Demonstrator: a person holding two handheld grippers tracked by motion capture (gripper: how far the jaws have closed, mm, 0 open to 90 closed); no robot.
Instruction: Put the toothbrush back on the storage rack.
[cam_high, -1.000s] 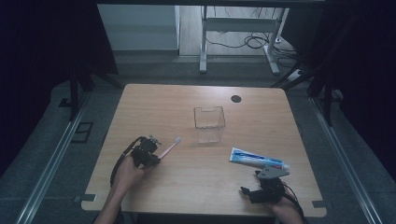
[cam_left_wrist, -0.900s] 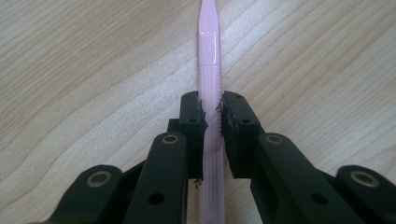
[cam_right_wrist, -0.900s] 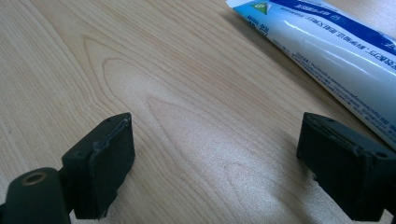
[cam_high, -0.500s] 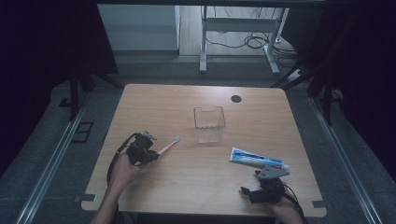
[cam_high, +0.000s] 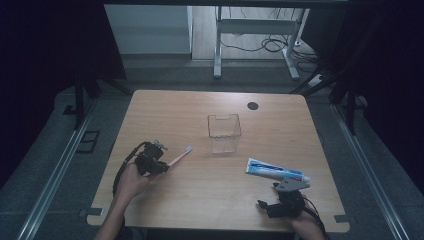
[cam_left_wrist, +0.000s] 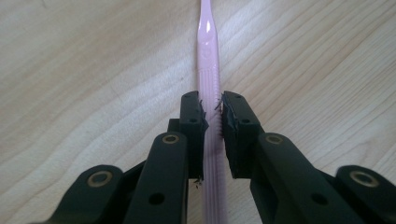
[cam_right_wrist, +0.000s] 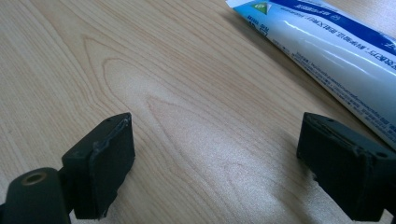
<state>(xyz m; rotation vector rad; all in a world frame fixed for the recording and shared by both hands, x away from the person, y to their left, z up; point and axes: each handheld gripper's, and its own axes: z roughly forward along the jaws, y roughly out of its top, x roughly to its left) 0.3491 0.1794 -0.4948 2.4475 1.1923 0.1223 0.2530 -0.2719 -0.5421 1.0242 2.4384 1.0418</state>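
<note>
Pink ribbed toothbrush (cam_left_wrist: 208, 93) clamped in left tongs (cam_left_wrist: 212, 122); right tongs (cam_right_wrist: 224, 163) apart.

The toothpaste tube (cam_right_wrist: 327, 60) carries rows of small print on its blue band, too blurred to read. A green triangle mark sits near its flat end.

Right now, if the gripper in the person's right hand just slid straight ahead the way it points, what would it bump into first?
Probably nothing soon. The right gripper stands open over bare table. The toothpaste tube lies off to the side of its line, beside one jaw. Depth is unclear, so that jaw might graze the tube.
</note>
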